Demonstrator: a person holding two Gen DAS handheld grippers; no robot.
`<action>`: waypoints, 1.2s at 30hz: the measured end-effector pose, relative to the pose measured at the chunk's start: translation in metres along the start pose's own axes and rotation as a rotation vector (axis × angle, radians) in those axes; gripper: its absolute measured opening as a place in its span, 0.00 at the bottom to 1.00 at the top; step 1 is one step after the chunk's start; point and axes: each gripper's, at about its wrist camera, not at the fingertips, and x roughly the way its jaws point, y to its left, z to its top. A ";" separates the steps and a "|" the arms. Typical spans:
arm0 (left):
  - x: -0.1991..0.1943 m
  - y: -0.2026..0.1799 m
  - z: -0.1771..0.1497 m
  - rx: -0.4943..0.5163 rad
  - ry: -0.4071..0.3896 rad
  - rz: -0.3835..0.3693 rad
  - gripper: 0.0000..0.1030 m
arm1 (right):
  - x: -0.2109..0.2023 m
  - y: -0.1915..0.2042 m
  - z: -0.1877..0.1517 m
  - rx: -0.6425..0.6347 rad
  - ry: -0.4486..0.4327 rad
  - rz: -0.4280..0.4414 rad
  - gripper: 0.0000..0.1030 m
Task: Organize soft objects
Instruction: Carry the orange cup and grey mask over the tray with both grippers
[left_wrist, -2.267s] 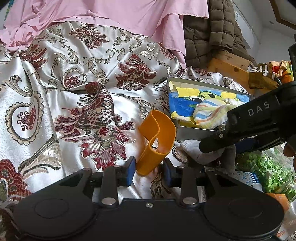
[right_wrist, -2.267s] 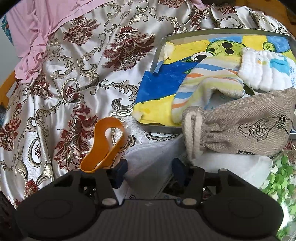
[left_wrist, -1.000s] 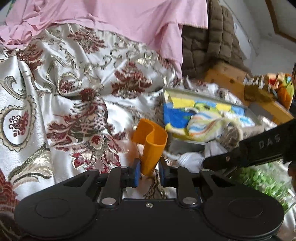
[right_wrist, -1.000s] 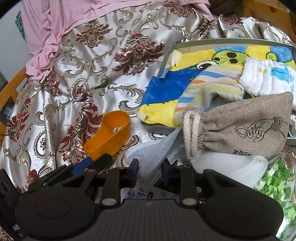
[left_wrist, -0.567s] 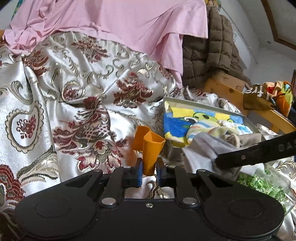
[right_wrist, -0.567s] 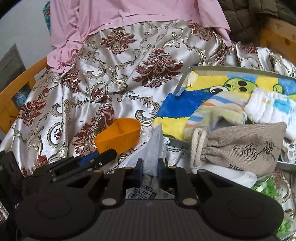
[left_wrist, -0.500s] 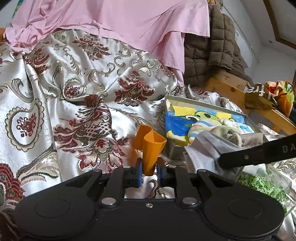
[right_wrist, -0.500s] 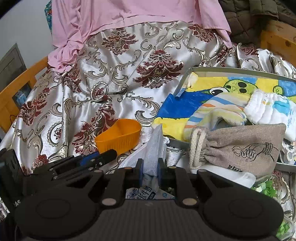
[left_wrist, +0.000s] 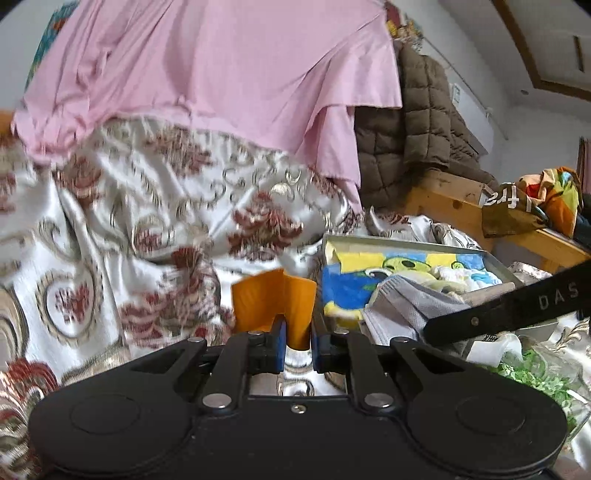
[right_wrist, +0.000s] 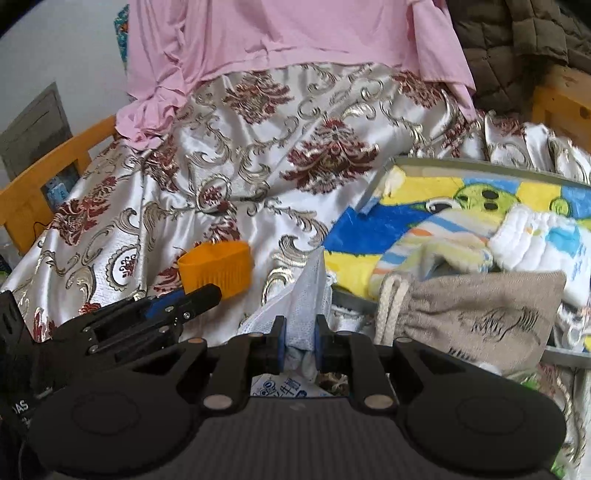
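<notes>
Patterned bedspread (right_wrist: 258, 177) covers the bed; grey tray (right_wrist: 480, 162) on it holds a cartoon towel (right_wrist: 369, 229) and linen pouch (right_wrist: 480, 314); my right tool (right_wrist: 298, 339) is clamped on a grey face mask (right_wrist: 306, 295) beside the tray; my left tool (left_wrist: 297, 345) is clamped on an orange band (left_wrist: 273, 299), lifted.

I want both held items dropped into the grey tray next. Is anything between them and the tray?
Nothing visible blocks the orange band or the face mask. The tray already holds cloths, and a drawstring pouch overlaps its near edge.
</notes>
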 end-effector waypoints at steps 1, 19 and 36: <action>-0.001 -0.002 0.002 0.005 -0.011 0.002 0.13 | -0.002 -0.001 0.002 -0.007 -0.012 0.005 0.16; 0.065 -0.046 0.051 -0.012 -0.022 -0.047 0.13 | 0.006 -0.079 0.051 0.076 -0.149 -0.066 0.16; 0.127 -0.093 0.041 0.081 0.133 -0.154 0.14 | 0.018 -0.162 0.025 0.255 -0.122 -0.108 0.18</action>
